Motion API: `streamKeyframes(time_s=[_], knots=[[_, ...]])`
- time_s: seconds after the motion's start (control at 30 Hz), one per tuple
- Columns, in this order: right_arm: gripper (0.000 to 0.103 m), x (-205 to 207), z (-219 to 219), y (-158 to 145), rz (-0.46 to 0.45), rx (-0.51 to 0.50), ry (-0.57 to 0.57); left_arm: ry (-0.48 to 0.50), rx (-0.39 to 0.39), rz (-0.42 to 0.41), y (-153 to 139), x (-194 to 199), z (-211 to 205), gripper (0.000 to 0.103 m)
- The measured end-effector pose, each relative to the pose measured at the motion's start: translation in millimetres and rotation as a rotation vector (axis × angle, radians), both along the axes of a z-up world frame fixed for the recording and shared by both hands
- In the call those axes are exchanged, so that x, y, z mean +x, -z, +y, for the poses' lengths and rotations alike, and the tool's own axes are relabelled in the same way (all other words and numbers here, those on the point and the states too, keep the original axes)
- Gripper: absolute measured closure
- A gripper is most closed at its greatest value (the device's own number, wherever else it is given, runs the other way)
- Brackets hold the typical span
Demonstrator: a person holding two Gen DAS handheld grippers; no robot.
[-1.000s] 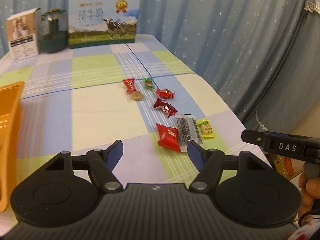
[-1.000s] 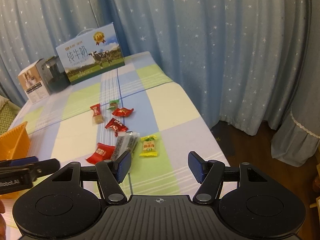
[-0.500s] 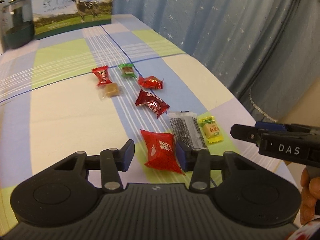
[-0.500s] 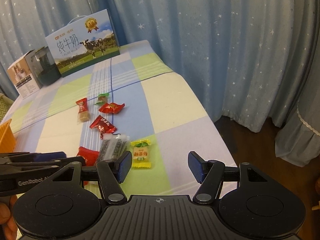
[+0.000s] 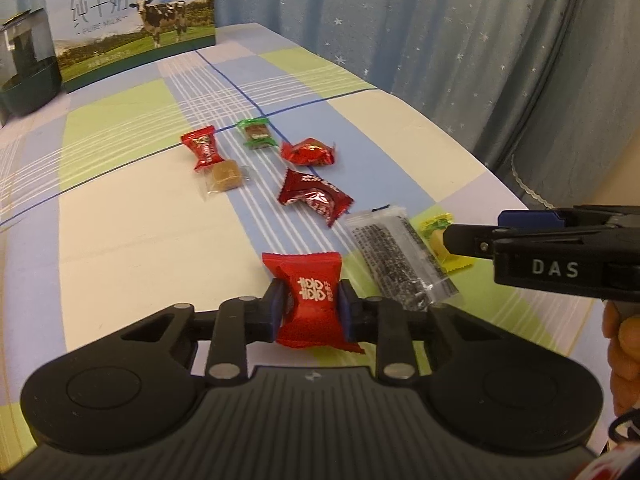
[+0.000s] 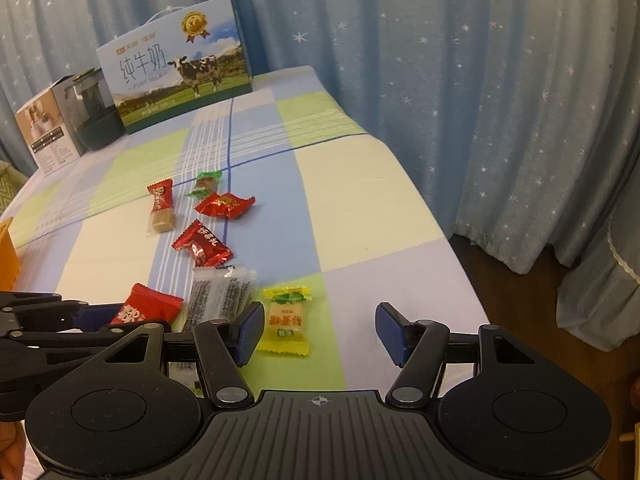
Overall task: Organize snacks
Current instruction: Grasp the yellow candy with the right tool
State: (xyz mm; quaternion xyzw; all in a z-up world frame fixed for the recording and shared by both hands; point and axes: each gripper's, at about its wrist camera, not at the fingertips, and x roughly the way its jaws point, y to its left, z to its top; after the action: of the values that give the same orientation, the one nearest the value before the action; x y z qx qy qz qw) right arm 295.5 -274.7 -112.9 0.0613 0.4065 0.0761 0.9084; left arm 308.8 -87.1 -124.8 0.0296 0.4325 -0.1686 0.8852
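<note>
My left gripper (image 5: pixel 311 307) is shut on a red snack packet (image 5: pixel 310 298) at the near end of a row of snacks; the packet also shows in the right wrist view (image 6: pixel 146 306). My right gripper (image 6: pixel 319 333) is open and empty, its left finger beside a yellow candy (image 6: pixel 286 319). Between them lies a clear packet of dark seeds (image 5: pixel 396 256). Farther off lie a dark red packet (image 5: pixel 314 196), a red candy (image 5: pixel 308 152), a green candy (image 5: pixel 256 132), a small red candy (image 5: pixel 202 150) and a brown caramel (image 5: pixel 226 174).
A checked cloth covers the table (image 6: pixel 360 184). A milk box (image 6: pixel 180 64), a dark appliance (image 6: pixel 92 116) and a small carton (image 6: pixel 44 132) stand at the far end. An orange basket corner (image 6: pixel 7 248) shows at left. The table's right edge drops to curtains (image 6: pixel 480 100).
My left gripper moved forward and closed on the red packet. My right gripper moved closer to the yellow candy and stayed open.
</note>
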Motion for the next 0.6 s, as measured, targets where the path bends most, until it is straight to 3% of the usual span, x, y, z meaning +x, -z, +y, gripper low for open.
streamKeyframes(time_s=[0.1,0.23,0.3,0.6], knots=[[0.055,5,7,6,0.015,-0.018,-0.027,-0.013,0.001,-0.003,-1,-3,3,0.080],[0.062,6,20,9,-0.003,-0.080,-0.053,-0.027,-0.009,-0.004,-1,-8,7,0.080],[0.081,5,26,9,-0.006,-0.111,-0.077,-0.039,-0.013,-0.007,-3,-11,9,0.080],[0.082,-12,21,-11,0.005,-0.054,-0.054,-0.101,-0.064,-0.010,-20,-37,26,0.080]])
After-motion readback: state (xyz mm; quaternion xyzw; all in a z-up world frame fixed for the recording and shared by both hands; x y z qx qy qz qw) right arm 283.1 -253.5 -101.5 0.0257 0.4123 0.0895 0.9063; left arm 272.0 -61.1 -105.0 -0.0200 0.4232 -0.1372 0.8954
